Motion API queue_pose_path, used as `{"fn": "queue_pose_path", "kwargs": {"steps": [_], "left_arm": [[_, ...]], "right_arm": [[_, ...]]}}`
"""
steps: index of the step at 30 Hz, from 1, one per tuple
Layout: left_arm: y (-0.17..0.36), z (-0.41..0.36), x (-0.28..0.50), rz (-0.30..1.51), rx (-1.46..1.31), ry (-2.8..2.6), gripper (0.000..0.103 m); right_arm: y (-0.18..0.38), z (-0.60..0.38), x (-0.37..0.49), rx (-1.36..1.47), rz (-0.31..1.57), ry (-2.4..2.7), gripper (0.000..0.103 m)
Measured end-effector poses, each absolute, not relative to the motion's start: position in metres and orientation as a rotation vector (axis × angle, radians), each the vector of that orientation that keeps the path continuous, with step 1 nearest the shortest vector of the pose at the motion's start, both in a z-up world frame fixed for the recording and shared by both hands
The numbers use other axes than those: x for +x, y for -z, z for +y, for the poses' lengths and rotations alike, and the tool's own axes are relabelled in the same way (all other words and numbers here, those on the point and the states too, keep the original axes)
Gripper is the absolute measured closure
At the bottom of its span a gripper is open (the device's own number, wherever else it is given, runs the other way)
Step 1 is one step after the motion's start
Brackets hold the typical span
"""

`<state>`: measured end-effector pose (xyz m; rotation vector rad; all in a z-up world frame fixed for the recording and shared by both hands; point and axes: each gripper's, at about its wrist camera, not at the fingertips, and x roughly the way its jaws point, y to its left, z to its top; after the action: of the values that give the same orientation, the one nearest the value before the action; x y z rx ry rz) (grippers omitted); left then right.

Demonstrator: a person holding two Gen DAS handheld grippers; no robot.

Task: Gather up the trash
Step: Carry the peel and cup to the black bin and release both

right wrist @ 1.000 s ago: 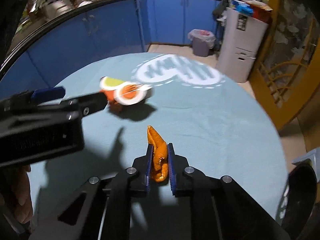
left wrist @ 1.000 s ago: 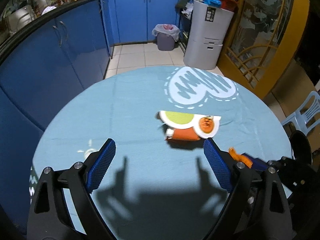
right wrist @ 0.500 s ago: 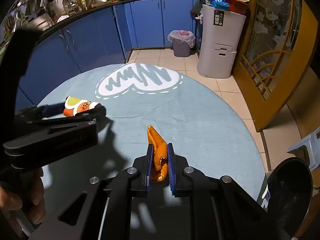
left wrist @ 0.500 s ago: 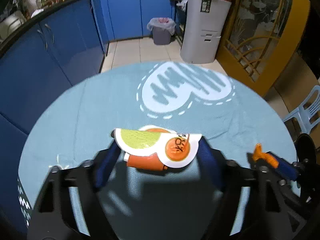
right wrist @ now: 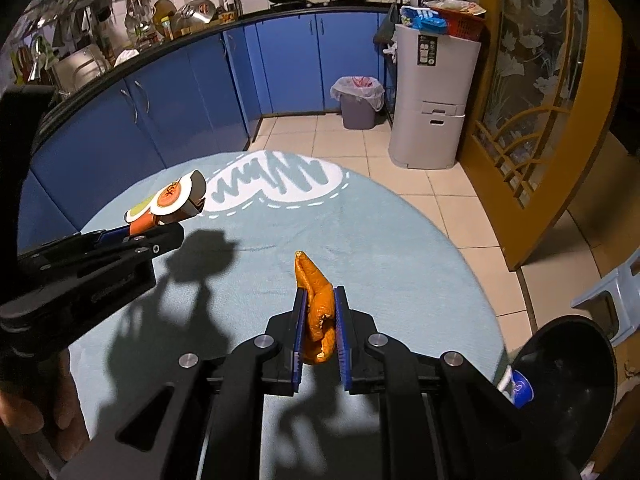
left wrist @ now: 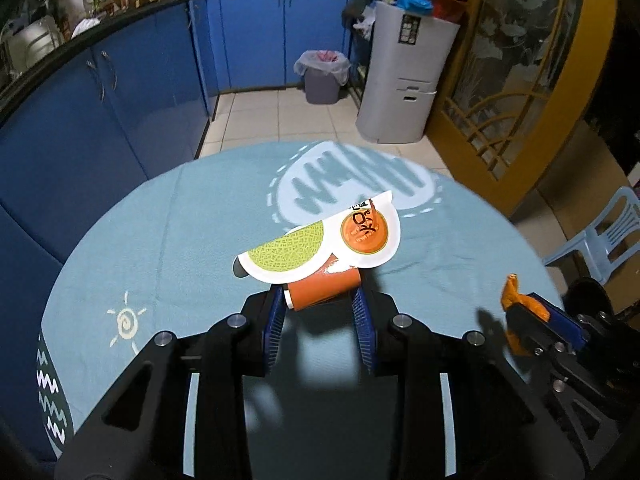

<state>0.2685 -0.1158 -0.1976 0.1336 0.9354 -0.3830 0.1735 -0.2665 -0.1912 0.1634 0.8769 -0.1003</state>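
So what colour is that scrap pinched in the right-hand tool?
Orange: the peel-like scrap in the right gripper, clearest in the right wrist view.

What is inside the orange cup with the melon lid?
You can't tell. The peeled-back melon lid covers the mouth of the orange cup, held between the left gripper's pads, which have just been closing on it.

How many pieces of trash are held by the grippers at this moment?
2. The cup with its peeled lid sits between the left gripper pads; the orange peel is clamped in the right gripper. More trash may be hidden.
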Motion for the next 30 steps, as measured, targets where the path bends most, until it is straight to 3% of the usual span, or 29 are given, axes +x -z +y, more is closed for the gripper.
{"fn": "queue_pose_path", "kwargs": {"steps": [30], "left_arm": [[0.170, -0.289, 0.151, 0.823, 0.402, 0.593, 0.070]], "right_arm": [[0.172, -0.417, 0.057, 0.349, 0.754, 0.320, 0.089]]}}
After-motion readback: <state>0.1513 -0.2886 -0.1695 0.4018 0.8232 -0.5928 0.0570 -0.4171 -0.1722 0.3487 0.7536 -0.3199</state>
